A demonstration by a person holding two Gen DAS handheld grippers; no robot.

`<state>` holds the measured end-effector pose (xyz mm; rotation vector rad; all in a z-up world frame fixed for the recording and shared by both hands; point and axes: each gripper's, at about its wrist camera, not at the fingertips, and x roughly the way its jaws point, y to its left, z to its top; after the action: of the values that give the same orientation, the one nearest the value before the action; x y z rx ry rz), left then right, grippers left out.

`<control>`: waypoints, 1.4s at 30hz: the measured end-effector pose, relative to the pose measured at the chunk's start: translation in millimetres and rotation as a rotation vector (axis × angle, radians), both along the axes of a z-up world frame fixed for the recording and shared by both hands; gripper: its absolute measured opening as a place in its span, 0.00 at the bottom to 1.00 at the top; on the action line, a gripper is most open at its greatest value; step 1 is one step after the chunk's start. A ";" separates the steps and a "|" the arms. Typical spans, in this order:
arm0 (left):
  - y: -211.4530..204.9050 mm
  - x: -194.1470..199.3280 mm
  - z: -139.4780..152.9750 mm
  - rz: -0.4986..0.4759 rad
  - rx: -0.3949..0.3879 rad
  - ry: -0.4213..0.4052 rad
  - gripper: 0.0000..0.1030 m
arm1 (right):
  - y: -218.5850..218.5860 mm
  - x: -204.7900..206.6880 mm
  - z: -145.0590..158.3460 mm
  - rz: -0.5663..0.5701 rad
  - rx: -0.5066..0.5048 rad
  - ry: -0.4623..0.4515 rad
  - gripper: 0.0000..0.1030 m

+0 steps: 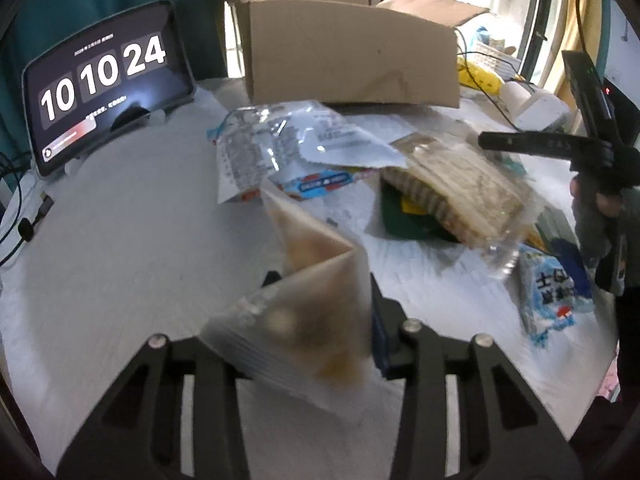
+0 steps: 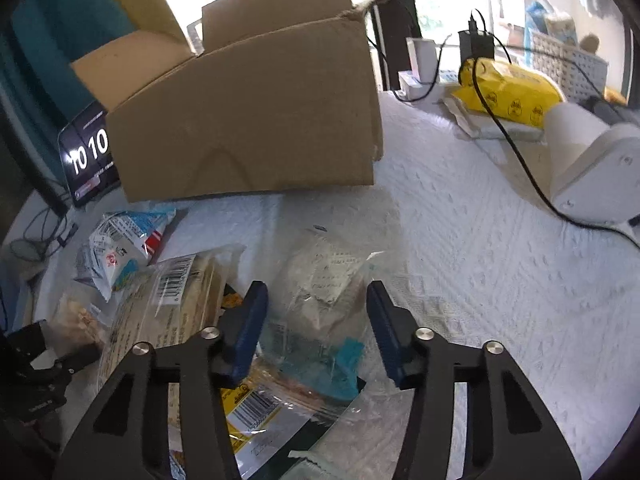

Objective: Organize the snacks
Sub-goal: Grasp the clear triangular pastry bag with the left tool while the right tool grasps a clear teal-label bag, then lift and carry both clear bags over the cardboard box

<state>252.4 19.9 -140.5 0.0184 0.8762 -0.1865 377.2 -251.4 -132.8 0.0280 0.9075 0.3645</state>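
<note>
My left gripper (image 1: 324, 300) is shut on a frosted, see-through pouch (image 1: 308, 312) of brownish snacks, which is lifted and tilted above the white cloth. The pouch hides the left fingertip. My right gripper (image 2: 316, 312) is open, its blue pads (image 2: 248, 320) either side of a clear packet (image 2: 324, 280) with pale contents lying in the snack pile, not pressing on it. An open cardboard box (image 1: 348, 52) (image 2: 248, 120) stands behind the pile. A clear pack of layered biscuits (image 1: 452, 192) (image 2: 168, 300) lies beside the clear packet.
A tablet showing a clock (image 1: 104, 80) leans at the back left. A printed clear bag (image 1: 280, 140) and a blue-white packet (image 1: 548, 296) lie on the cloth. At the back right are a yellow packet (image 2: 512, 88), a white device (image 2: 592, 168) and a black cable (image 2: 520, 160).
</note>
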 end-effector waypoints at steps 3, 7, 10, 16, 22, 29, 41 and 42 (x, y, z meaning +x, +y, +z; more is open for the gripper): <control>0.4 -8.3 8.1 0.002 -0.002 -0.017 0.39 | 1.0 -9.1 9.3 0.013 -0.001 -0.030 0.49; 2.9 -16.3 22.6 0.007 -0.011 -0.047 0.39 | 0.1 -20.2 29.3 0.027 0.008 -0.079 0.49; 3.7 -19.8 34.3 0.018 -0.005 -0.074 0.39 | -2.3 -24.2 46.9 0.024 0.014 -0.117 0.49; 3.9 -20.4 59.8 0.039 0.008 -0.129 0.39 | -10.5 -27.7 76.1 0.014 0.032 -0.178 0.49; 3.9 -16.6 82.7 0.050 -0.003 -0.182 0.39 | -15.2 -26.6 99.1 0.017 0.041 -0.224 0.49; -2.0 -2.8 106.3 0.034 0.009 -0.249 0.39 | -19.6 -17.5 119.4 0.020 0.048 -0.257 0.49; -8.8 36.6 138.8 0.031 0.017 -0.335 0.39 | -20.6 9.9 145.4 0.020 0.034 -0.311 0.49; -8.2 41.1 141.2 0.035 0.016 -0.339 0.39 | -20.6 12.3 146.2 0.020 0.034 -0.311 0.49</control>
<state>293.5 11.7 0.7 0.0484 0.5394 -0.1387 389.4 -272.0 13.5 -0.0069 0.5940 0.3902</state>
